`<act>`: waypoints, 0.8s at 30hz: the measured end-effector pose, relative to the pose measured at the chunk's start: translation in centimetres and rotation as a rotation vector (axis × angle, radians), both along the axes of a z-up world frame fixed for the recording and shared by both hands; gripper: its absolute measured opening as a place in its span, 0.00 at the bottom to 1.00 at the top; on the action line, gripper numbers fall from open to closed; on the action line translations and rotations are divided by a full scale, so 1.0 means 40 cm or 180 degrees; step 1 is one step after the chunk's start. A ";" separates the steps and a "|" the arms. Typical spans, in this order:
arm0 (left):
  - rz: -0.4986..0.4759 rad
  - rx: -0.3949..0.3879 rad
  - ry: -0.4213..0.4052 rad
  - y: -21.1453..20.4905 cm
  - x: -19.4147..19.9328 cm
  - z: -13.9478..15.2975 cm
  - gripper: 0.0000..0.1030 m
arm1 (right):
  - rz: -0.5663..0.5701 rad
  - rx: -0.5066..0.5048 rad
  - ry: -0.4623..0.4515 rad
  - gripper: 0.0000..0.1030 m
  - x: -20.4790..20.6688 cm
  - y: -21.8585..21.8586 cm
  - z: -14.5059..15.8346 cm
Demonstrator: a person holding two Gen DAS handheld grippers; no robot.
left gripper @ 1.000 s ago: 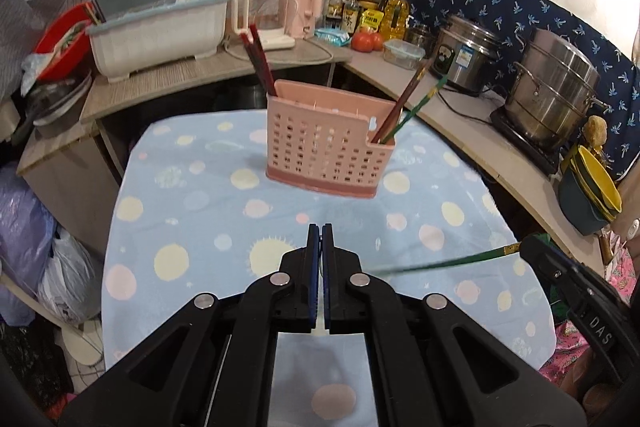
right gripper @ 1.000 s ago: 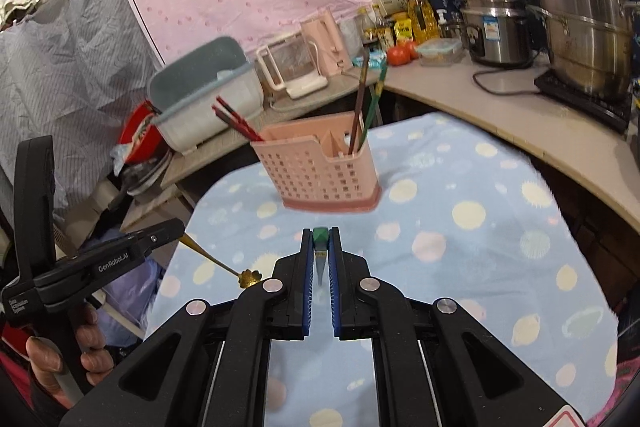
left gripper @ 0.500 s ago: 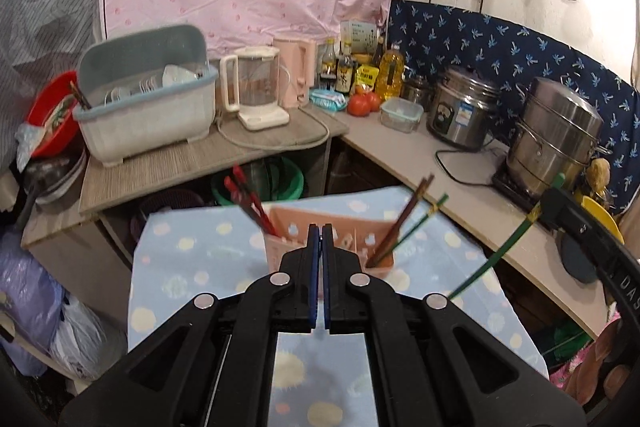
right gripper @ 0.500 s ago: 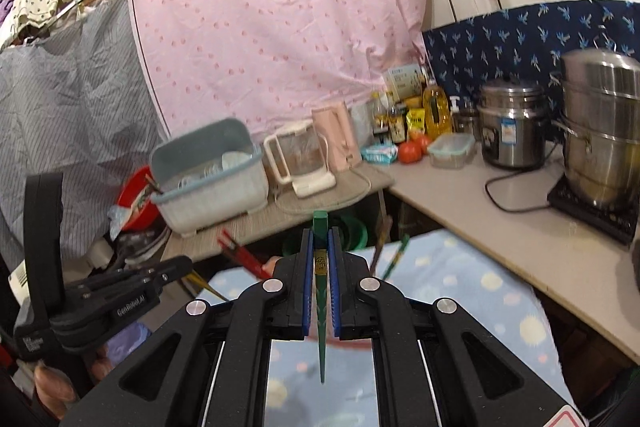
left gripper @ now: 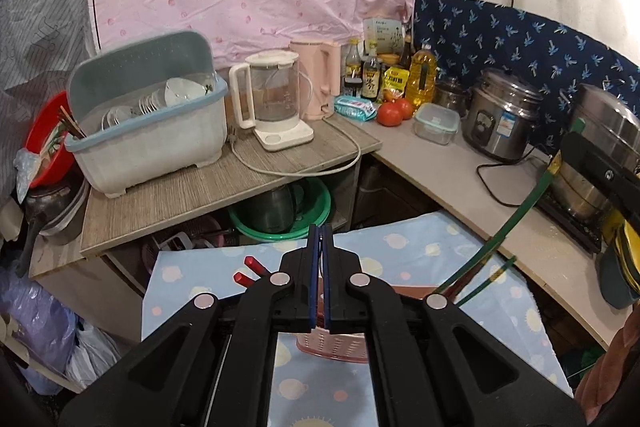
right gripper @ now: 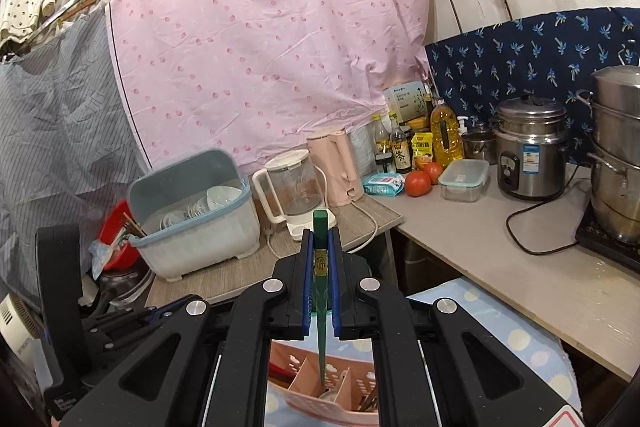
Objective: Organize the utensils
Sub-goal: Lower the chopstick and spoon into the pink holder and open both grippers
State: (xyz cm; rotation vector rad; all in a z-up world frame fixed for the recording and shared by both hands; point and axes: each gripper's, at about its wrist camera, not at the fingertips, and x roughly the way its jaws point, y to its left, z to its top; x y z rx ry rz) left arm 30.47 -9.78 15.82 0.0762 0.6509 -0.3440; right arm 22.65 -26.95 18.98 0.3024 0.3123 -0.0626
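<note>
A pink slotted utensil basket [left gripper: 332,347] stands on the blue dotted tablecloth [left gripper: 420,239], mostly hidden under my fingers. My right gripper [right gripper: 320,239] is shut on a green chopstick [right gripper: 321,307] held upright, its tip down in a compartment of the basket [right gripper: 304,379]. In the left wrist view that gripper [left gripper: 564,151] comes in from the right with the chopstick [left gripper: 512,223] slanting down. My left gripper [left gripper: 319,233] is shut above the basket. The gold spoon it carried earlier is hidden now. Red chopstick ends [left gripper: 252,263] and another green chopstick [left gripper: 488,279] stick out of the basket.
Behind the table a wooden shelf [left gripper: 208,195] carries a dish rack [left gripper: 148,131], a glass jug [left gripper: 272,103] and a pink kettle [left gripper: 320,83]. The counter [left gripper: 452,179] on the right holds bottles, tomatoes, a rice cooker [left gripper: 500,123] and steel pots. A green basin [left gripper: 280,211] sits below.
Both grippers rose and moved forward over the basket, which slid from mid-view to under the fingers. The green chopstick went from low over the table to upright with its tip in the basket.
</note>
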 end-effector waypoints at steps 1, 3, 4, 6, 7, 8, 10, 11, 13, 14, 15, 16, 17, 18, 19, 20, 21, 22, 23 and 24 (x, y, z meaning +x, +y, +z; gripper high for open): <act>0.0002 0.0007 0.0031 -0.002 0.010 -0.013 0.01 | 0.0008 0.0003 0.0034 0.07 0.015 0.001 -0.011; -0.0001 0.0023 0.0101 -0.004 0.031 -0.043 0.01 | 0.0036 0.0011 0.0118 0.07 0.038 0.006 -0.042; -0.0004 0.0032 0.0127 -0.005 0.038 -0.055 0.01 | 0.0045 -0.0001 0.0172 0.07 0.048 0.012 -0.063; -0.0002 0.0035 0.0183 -0.006 0.052 -0.077 0.01 | 0.0065 -0.0016 0.0273 0.07 0.065 0.017 -0.098; 0.0000 0.0035 0.0208 -0.007 0.058 -0.087 0.01 | 0.0073 -0.0014 0.0318 0.07 0.071 0.020 -0.114; 0.0005 0.0035 0.0228 -0.007 0.062 -0.095 0.01 | 0.0081 -0.0010 0.0360 0.07 0.076 0.021 -0.129; 0.0007 0.0028 0.0258 -0.011 0.068 -0.107 0.01 | 0.0088 -0.0004 0.0435 0.07 0.085 0.022 -0.155; 0.0010 0.0025 0.0269 -0.012 0.069 -0.112 0.01 | 0.0091 -0.0008 0.0470 0.07 0.089 0.023 -0.166; 0.0013 0.0022 0.0257 -0.016 0.069 -0.116 0.03 | 0.0109 -0.0008 0.0534 0.07 0.094 0.023 -0.179; 0.0037 0.0022 0.0241 -0.017 0.068 -0.117 0.03 | 0.0104 0.0006 0.0553 0.09 0.095 0.021 -0.184; 0.0052 0.0013 0.0223 -0.016 0.066 -0.116 0.03 | 0.0094 0.0017 0.0554 0.13 0.092 0.020 -0.187; 0.0073 0.0008 0.0219 -0.014 0.064 -0.116 0.08 | 0.0087 0.0025 0.0559 0.15 0.089 0.019 -0.187; 0.0088 -0.0009 0.0223 -0.010 0.061 -0.114 0.13 | 0.0086 0.0041 0.0554 0.20 0.083 0.017 -0.186; 0.0094 -0.0020 0.0222 -0.007 0.059 -0.112 0.22 | 0.0078 0.0055 0.0546 0.24 0.074 0.015 -0.185; 0.0115 -0.0020 0.0211 -0.003 0.053 -0.110 0.28 | 0.0081 0.0060 0.0540 0.25 0.066 0.015 -0.183; 0.0118 -0.0022 0.0202 0.000 0.049 -0.108 0.28 | 0.0085 0.0055 0.0538 0.25 0.055 0.015 -0.181; 0.0116 -0.0019 0.0196 0.001 0.042 -0.105 0.28 | 0.0091 0.0050 0.0540 0.25 0.048 0.017 -0.178; 0.0113 -0.0011 0.0194 0.002 0.032 -0.103 0.28 | 0.0103 0.0053 0.0542 0.25 0.038 0.018 -0.177; 0.0111 -0.0006 0.0195 0.001 0.026 -0.101 0.28 | 0.0115 0.0060 0.0545 0.25 0.025 0.020 -0.176; 0.0105 -0.0001 0.0194 0.001 0.016 -0.100 0.29 | 0.0126 0.0064 0.0552 0.25 0.017 0.022 -0.176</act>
